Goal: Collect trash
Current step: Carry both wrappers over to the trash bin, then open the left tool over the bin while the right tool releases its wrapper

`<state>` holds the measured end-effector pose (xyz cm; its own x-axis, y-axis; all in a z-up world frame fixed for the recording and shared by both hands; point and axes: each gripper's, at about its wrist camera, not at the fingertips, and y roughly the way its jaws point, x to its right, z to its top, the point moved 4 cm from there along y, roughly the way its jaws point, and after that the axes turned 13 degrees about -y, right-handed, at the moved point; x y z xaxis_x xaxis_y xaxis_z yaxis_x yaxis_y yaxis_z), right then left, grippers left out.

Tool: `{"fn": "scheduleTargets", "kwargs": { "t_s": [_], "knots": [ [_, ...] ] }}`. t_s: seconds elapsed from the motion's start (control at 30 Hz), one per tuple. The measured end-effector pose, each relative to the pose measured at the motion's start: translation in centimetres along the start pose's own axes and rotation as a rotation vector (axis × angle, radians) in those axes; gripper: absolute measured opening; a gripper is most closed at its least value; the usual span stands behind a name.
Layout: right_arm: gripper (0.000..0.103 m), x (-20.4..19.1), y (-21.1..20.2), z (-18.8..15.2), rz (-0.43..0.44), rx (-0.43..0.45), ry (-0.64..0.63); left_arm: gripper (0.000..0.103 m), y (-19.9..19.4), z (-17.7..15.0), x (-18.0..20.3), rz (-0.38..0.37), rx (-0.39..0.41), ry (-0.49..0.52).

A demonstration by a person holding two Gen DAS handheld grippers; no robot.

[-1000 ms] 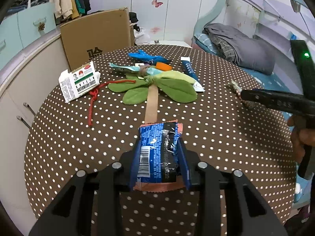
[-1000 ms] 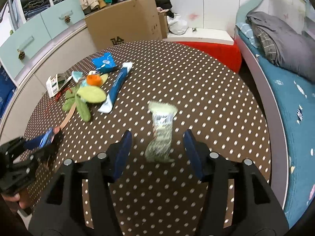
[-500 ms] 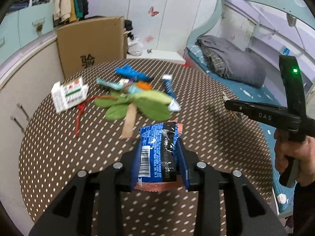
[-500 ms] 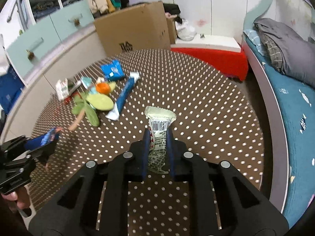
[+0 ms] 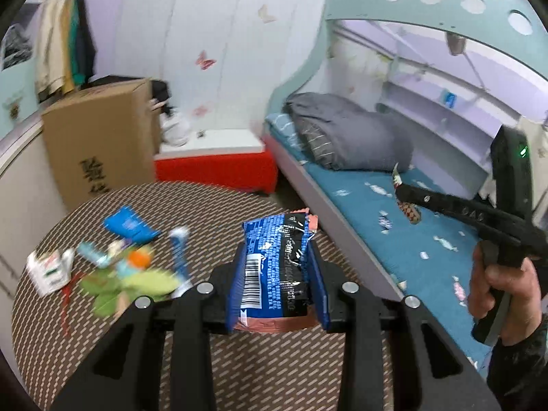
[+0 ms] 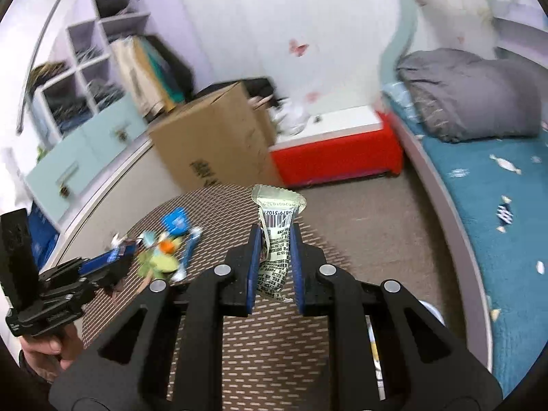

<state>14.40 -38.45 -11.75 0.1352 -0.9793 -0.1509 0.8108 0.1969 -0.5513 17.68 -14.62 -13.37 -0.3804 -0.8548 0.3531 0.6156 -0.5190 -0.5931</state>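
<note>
Barcodes face up on blue wrapper (image 5: pixel 274 267) in left tool (image 5: pixel 278 287), green wrapper (image 6: pixel 275 239) in right tool (image 6: pixel 274 260).

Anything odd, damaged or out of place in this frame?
Nothing alarming. The blue wrapper and pale green wrapper are crumpled, each clamped in a gripper. Loose litter lies scattered on the dotted table.

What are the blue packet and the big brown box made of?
Blue packet: looks like thin shiny plastic film, since it crinkles and glints, with a printed barcode. Brown box: looks like matte corrugated cardboard, plain brown with folded flaps and black print.
</note>
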Motion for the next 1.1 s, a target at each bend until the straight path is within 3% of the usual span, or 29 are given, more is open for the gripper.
{"fn": "scheduleTargets", "kwargs": {
  "t_s": [0.17,0.33,0.6,0.67,0.7,0.83,1.1],
  "knots": [
    [0.017,7.5,-1.4,-1.7,-0.106,-0.010,0.126,0.034,2.9,0.9,5.3,-0.069,-0.024,0.050],
    [0.017,13.5,-0.6,-5.6,-0.177,-0.087,0.253,0.034,7.2,0.6,9.4,-0.112,-0.094,0.073],
    [0.021,19.9,4.1,-12.8,-0.192,-0.245,0.393,0.034,13.6,-1.4,14.6,-0.123,-0.212,0.140],
    [0.051,21.2,5.1,-14.4,-0.188,-0.279,0.446,0.034,15.2,-2.3,15.8,-0.120,-0.242,0.161],
    [0.076,21.8,5.3,-15.3,-0.189,-0.287,0.483,0.034,16.2,-2.8,16.4,-0.119,-0.263,0.171],
    [0.079,23.3,3.9,-17.1,-0.212,-0.268,0.555,0.034,19.5,-4.9,18.3,-0.107,-0.335,0.208],
    [0.085,25.3,-1.1,-16.5,-0.272,-0.172,0.576,0.035,25.3,-8.5,21.0,-0.093,-0.447,0.271]
  ]
}}
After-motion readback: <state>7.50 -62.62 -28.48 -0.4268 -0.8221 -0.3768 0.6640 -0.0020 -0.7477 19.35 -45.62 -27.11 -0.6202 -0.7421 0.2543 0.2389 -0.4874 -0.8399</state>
